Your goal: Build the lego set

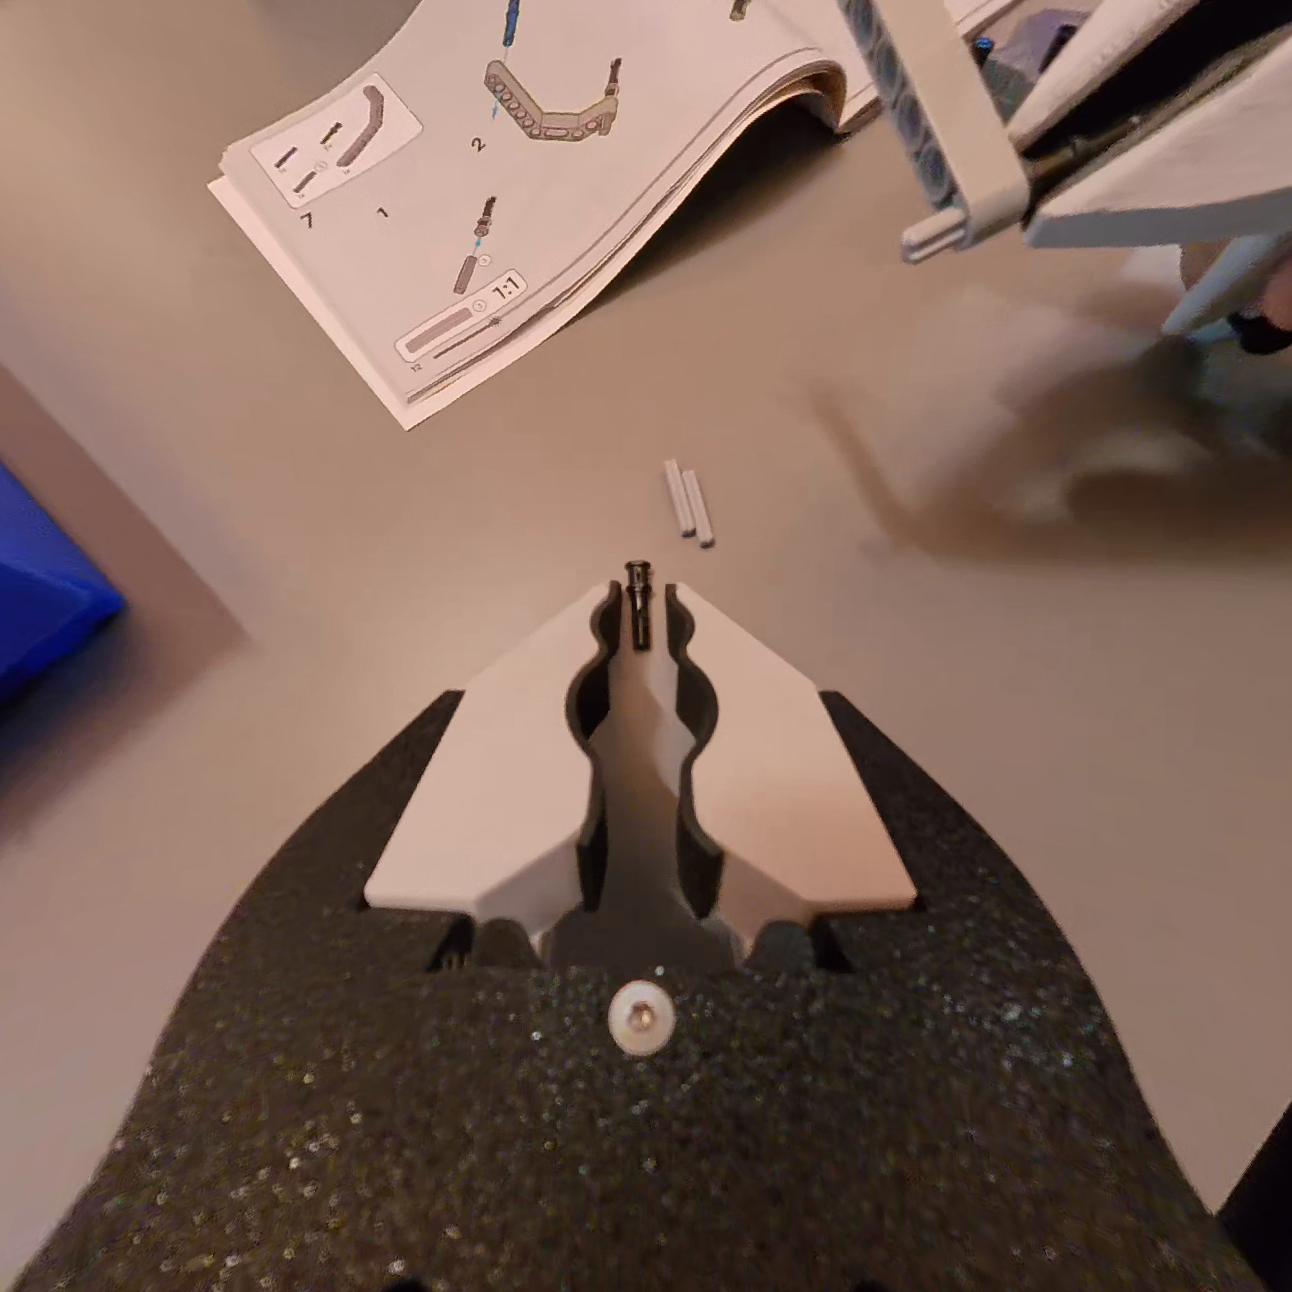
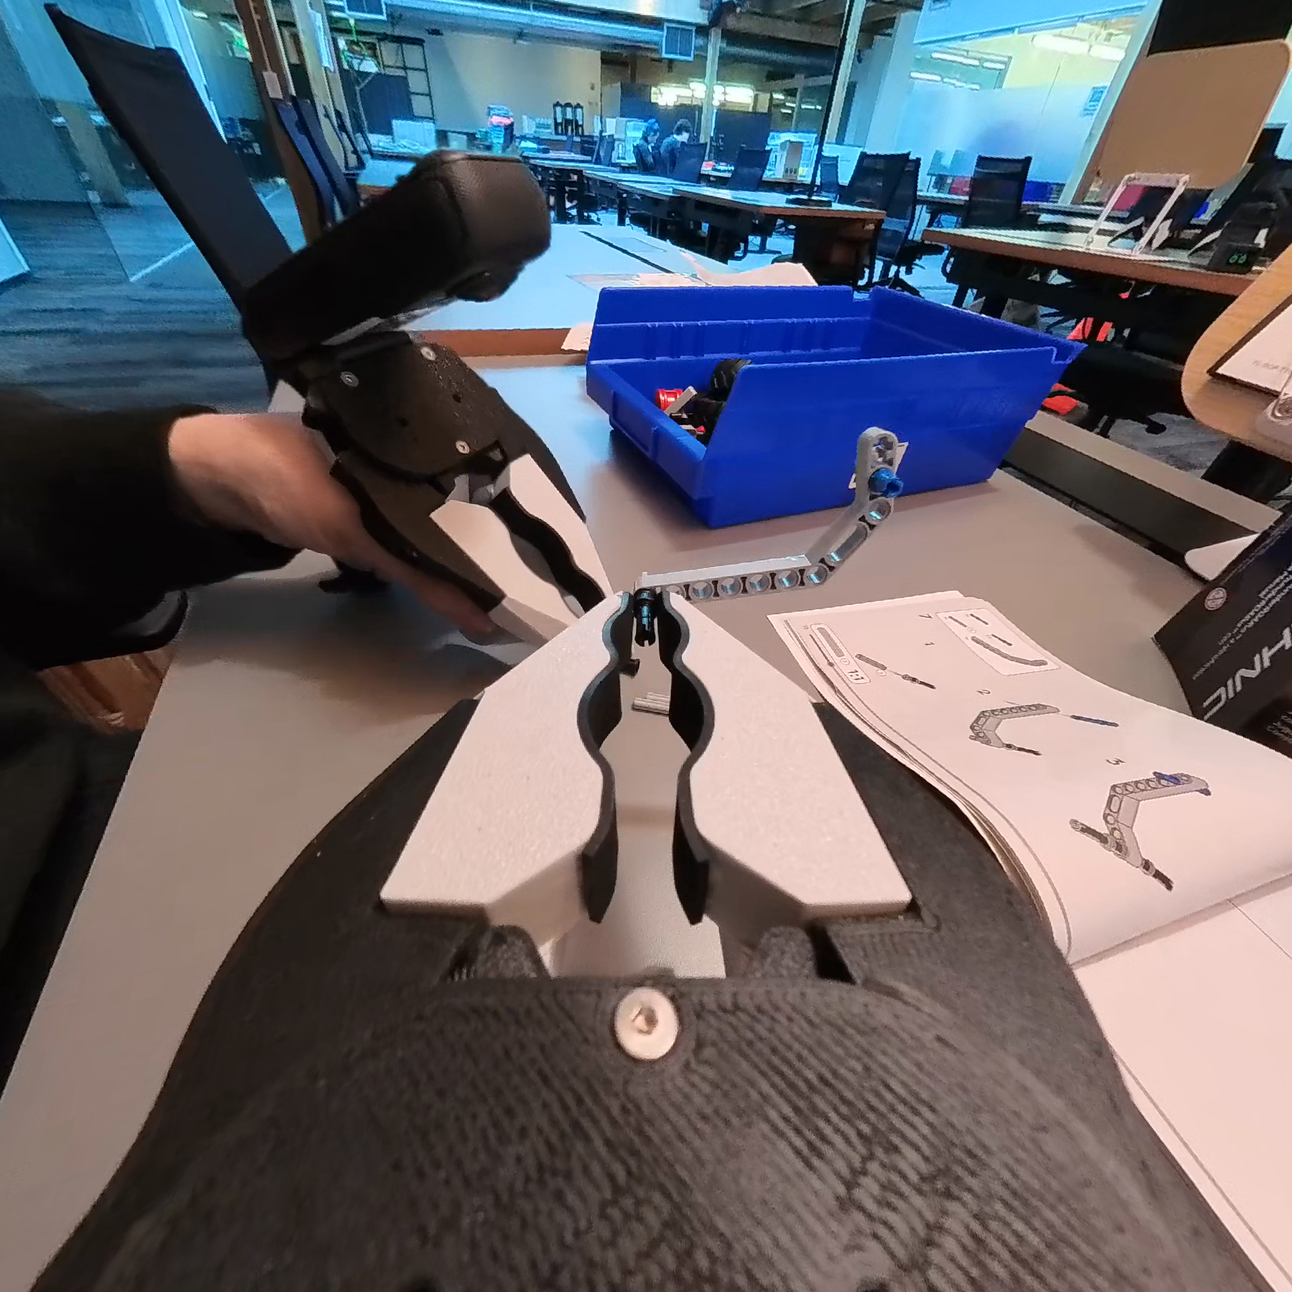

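Grey worktop near. Far: open-plan office, rows of long desks with dark chairs, ceiling strip lights (bluish cast), glass partitions right, high-back black chair left, dark carpet floor.

On the table, the bin stands at 12 o'clock. The bent beam sits just before it, one end raised. The instruction booklet lies open at 3 o'clock. Two short axles lie side by side, touching, near centre. A box stands beyond the booklet.
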The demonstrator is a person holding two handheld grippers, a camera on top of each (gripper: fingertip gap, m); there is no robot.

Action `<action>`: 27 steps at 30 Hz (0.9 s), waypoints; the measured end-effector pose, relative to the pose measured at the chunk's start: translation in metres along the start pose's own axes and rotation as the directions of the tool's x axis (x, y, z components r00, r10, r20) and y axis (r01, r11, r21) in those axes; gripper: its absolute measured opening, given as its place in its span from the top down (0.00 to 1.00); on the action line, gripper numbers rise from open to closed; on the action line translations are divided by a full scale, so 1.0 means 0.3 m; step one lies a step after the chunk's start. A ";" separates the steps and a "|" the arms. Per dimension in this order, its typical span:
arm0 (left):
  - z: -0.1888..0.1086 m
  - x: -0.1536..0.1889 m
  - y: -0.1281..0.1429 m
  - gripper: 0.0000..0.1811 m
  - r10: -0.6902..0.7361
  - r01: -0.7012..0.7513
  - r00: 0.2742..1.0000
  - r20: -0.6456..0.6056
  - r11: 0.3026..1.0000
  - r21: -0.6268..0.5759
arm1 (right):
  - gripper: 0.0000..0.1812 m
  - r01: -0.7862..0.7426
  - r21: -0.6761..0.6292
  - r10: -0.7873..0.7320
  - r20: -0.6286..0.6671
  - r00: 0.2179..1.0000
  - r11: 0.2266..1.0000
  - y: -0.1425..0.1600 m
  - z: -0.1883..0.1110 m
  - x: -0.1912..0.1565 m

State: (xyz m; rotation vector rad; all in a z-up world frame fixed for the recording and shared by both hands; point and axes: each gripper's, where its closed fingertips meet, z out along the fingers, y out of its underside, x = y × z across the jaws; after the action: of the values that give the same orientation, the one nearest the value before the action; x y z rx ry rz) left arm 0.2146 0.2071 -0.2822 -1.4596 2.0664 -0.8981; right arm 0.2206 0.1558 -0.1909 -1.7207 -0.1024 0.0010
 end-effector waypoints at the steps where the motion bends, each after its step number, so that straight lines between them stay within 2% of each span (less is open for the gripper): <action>1: 0.001 -0.006 0.000 0.96 -0.003 0.003 1.000 0.007 1.000 0.000 | 0.98 0.001 0.000 -0.001 0.001 1.000 1.000 0.000 0.000 -0.001; 6: 0.004 -0.014 -0.004 0.97 0.026 -0.026 1.000 0.010 1.000 0.003 | 0.98 0.005 -0.003 -0.005 0.016 1.000 1.000 0.002 0.003 -0.010; 9: 0.013 -0.001 -0.019 0.98 0.166 -0.166 0.986 -0.023 0.986 0.021 | 0.98 0.012 -0.014 -0.011 0.043 0.999 1.000 0.007 0.007 -0.026; 13: -0.028 0.074 -0.098 0.98 0.422 -0.381 0.884 -0.200 0.900 0.214 | 0.98 0.035 -0.071 -0.032 0.035 0.999 0.997 0.039 0.016 -0.029; 16: -0.084 0.078 -0.145 0.98 0.581 -0.490 0.774 -0.251 0.801 0.345 | 0.98 0.020 -0.080 -0.018 0.023 1.000 0.997 0.044 0.012 -0.020; 19: -0.115 0.068 -0.174 0.98 0.621 -0.490 0.738 -0.265 0.763 0.423 | 0.98 -0.039 -0.003 0.039 0.084 0.996 0.999 0.002 0.000 -0.041; 23: -0.172 0.109 -0.205 0.98 0.650 -0.443 0.709 -0.274 0.713 0.543 | 0.98 -0.125 0.074 0.114 0.142 0.983 0.989 -0.038 -0.015 -0.051; 27: -0.187 0.121 -0.209 0.98 0.677 -0.465 0.692 -0.252 0.684 0.563 | 0.98 -0.146 0.086 0.132 0.159 0.979 0.986 -0.042 -0.008 -0.056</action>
State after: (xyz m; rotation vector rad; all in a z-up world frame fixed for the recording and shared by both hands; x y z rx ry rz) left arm 0.2045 0.1727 -0.1980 -0.2800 2.1972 -1.3887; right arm 0.2032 0.1541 -0.1791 -1.6259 -0.0934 0.2383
